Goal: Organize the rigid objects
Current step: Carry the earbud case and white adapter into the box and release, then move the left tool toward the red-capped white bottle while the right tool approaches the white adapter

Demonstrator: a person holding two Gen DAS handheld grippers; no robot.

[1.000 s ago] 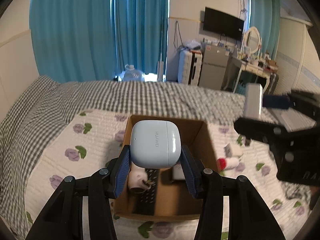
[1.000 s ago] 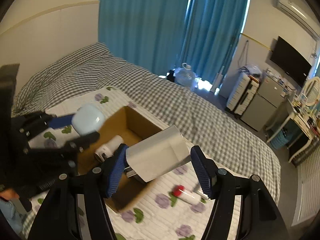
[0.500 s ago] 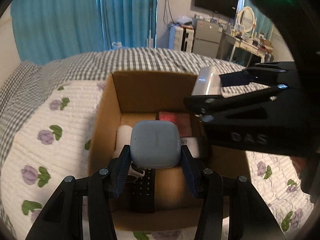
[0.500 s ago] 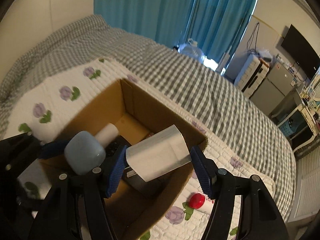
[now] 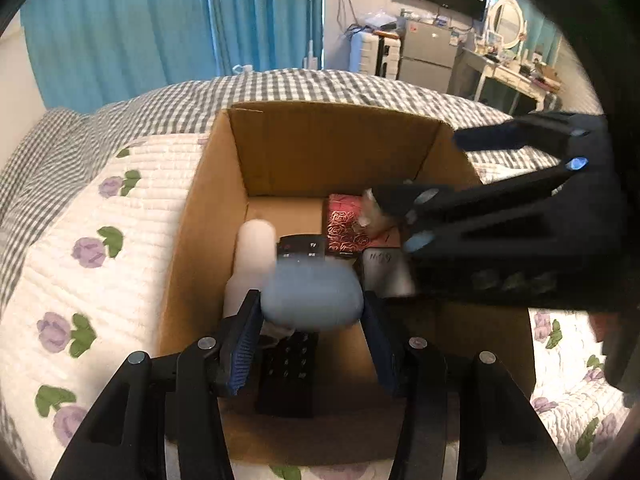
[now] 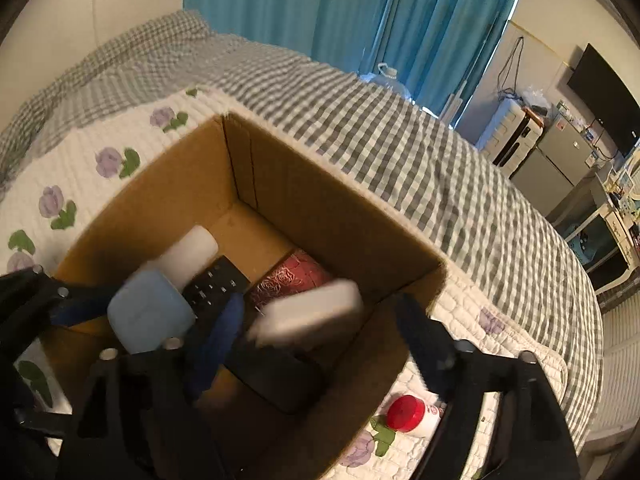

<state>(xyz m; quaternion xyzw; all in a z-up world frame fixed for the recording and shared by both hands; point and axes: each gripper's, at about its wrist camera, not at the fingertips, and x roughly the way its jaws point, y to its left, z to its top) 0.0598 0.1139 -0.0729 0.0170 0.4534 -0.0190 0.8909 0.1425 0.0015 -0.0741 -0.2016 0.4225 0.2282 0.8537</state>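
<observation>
On the bed (image 6: 420, 148), which has a checked cover and a white flowered quilt (image 5: 120, 240) over it, sits an open cardboard box (image 5: 332, 148), and both my grippers are hanging over it. Down in the box I can see a black remote (image 5: 292, 364), a red rose-patterned box (image 5: 344, 224) and a white bottle (image 5: 256, 256) lying on its side. My right gripper (image 6: 320, 340) has its jaws spreading apart, and the white charger (image 6: 308, 316) is blurry in the gap between them, clear of both pads. My left gripper (image 5: 312, 324) is opening up too, with the pale blue earbud case (image 5: 312, 296) also blurred between the pads, looks like it's come loose. Outside the box, a small red-capped bottle (image 6: 412, 416) lies on the quilt.
</observation>
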